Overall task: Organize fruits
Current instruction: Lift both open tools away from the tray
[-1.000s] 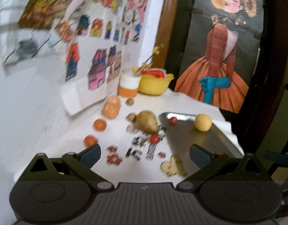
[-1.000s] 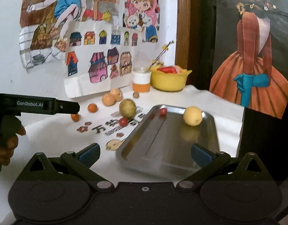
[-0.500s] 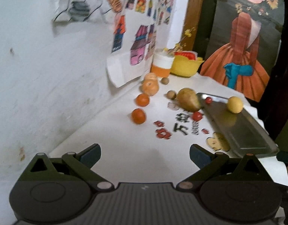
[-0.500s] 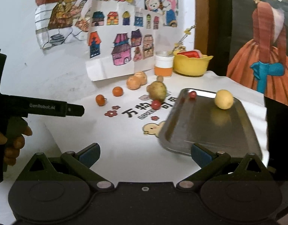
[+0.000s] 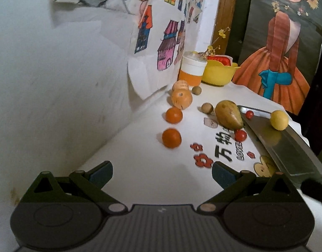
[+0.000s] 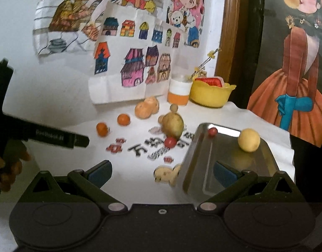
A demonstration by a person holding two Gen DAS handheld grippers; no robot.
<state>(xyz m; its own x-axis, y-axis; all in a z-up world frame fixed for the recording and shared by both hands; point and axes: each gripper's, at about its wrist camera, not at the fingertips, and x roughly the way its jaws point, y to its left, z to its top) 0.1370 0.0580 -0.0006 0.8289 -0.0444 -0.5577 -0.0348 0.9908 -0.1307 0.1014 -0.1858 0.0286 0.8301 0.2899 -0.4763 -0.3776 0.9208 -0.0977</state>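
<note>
1. Writing: the left gripper (image 6: pixel 81 140) body reads roughly "GenRobot.AI" in the right wrist view, blurred. The white table cover (image 5: pixel 140 159) carries black Chinese characters plus a Latin word next to them, too blurred to read.
2. Left gripper: fingers spread wide, nothing between them; a hand (image 6: pixel 7 168) grips its handle at the left edge.
3. Right gripper (image 6: pixel 162 171): also wide, empty, with its right fingertip (image 6: pixel 224 173) over the near end of the steel tray (image 6: pixel 263 159).
4. Tray sits on the right of the table, near the right edge of the cover. In it: a yellow round fruit (image 6: pixel 249 140) and a small red fruit (image 6: pixel 212 131) at the far left rim.
5. Outside the tray: a yellow-brown pear (image 6: pixel 173 125) just beside the tray's far left corner, a second small red fruit (image 6: pixel 170 141) touching it, two small oranges (image 5: pixel 171 138) well apart to the left, two larger pale-orange fruits (image 5: pixel 181 98) near the wall, two small brown balls.
6. Open room: bare cover between the grippers and the oranges. Back corner is crowded by a yellow bowl (image 6: pixel 210 95) and an orange-white cup (image 6: pixel 179 93).
</note>
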